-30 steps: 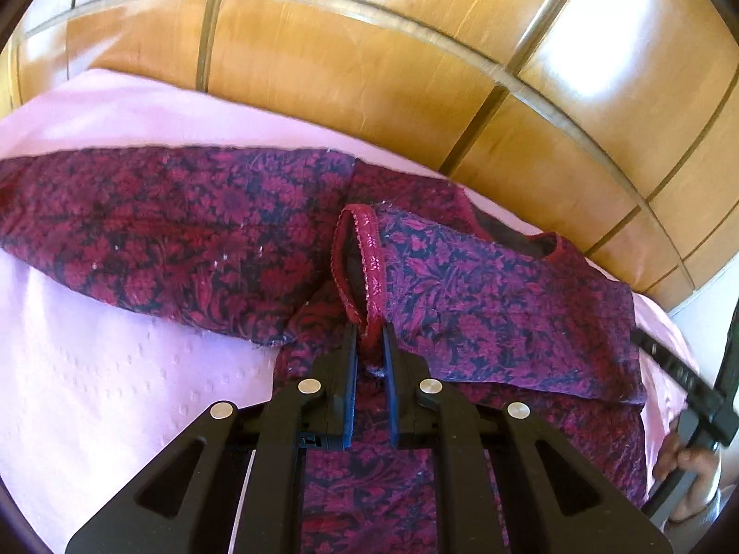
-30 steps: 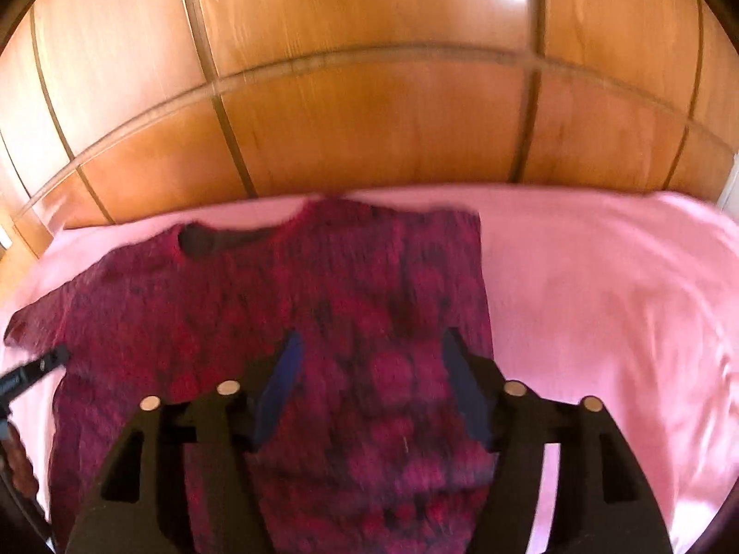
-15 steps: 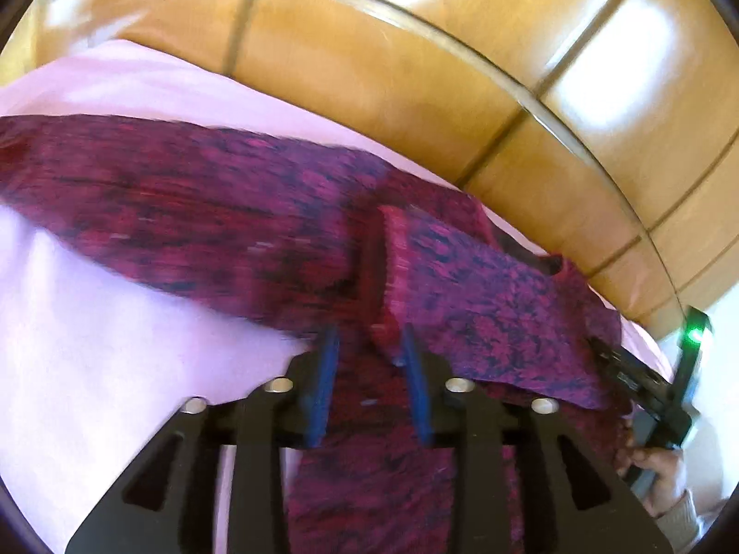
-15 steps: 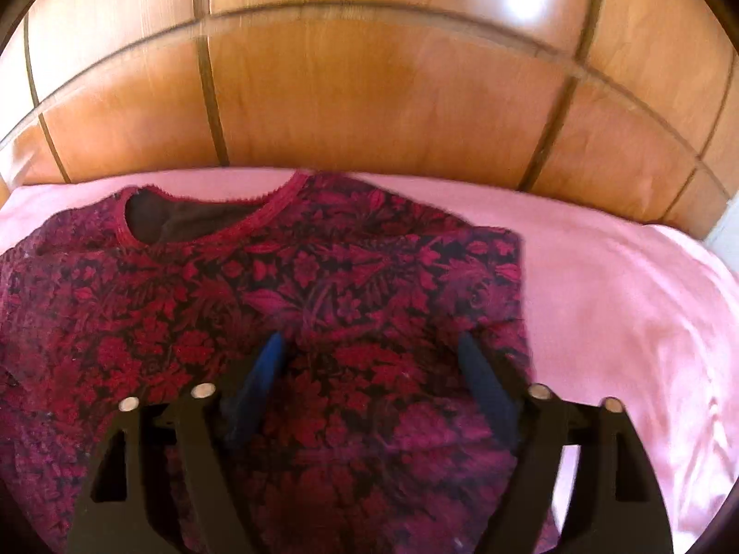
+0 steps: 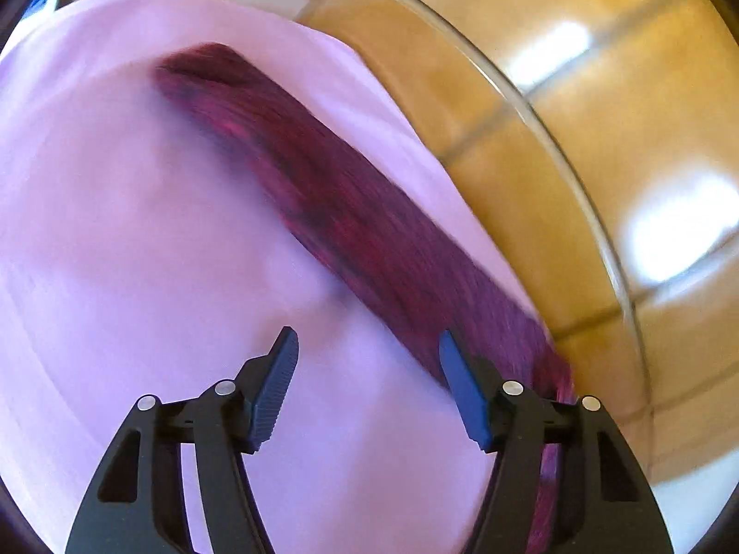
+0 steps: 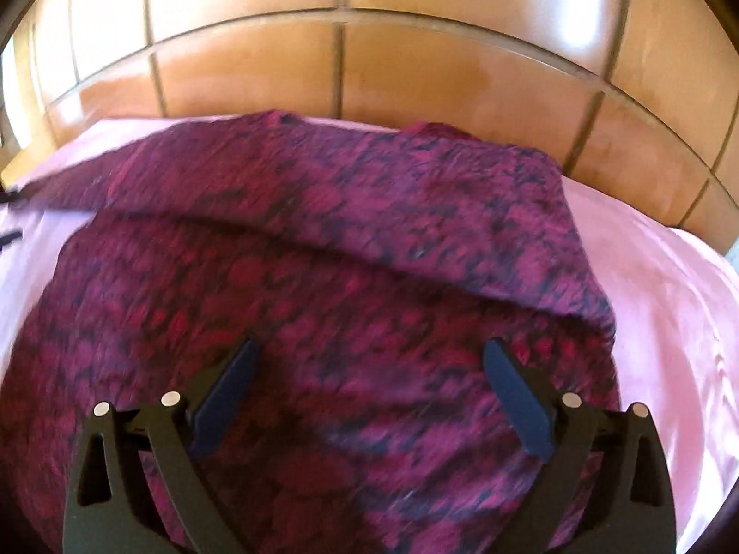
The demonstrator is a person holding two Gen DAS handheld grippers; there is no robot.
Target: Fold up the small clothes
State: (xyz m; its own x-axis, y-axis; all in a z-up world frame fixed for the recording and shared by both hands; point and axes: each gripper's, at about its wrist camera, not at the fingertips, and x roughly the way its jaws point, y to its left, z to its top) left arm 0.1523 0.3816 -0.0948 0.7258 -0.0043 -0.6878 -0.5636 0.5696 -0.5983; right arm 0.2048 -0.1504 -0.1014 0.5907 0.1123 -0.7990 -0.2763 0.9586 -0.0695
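Observation:
A dark red and purple floral top (image 6: pixel 323 286) lies on a pink sheet (image 6: pixel 656 304), with one sleeve folded across its chest. In the left wrist view only a long blurred sleeve (image 5: pixel 351 212) of it shows, stretched out diagonally. My left gripper (image 5: pixel 367 351) hovers over the bare sheet beside that sleeve, its jaws opening with nothing between them. My right gripper (image 6: pixel 369 360) hangs over the body of the top, jaws opening wide, no cloth pinched between them.
A glossy wooden headboard (image 6: pixel 369 69) with panel grooves runs along the far edge of the bed (image 5: pixel 600 161). Pink sheet (image 5: pixel 115 231) spreads to the left of the sleeve and to the right of the top.
My left gripper let go of the sleeve cuff it pinched, opened and swung left over the outstretched sleeve. My right gripper opened wider and moved in closer over the top.

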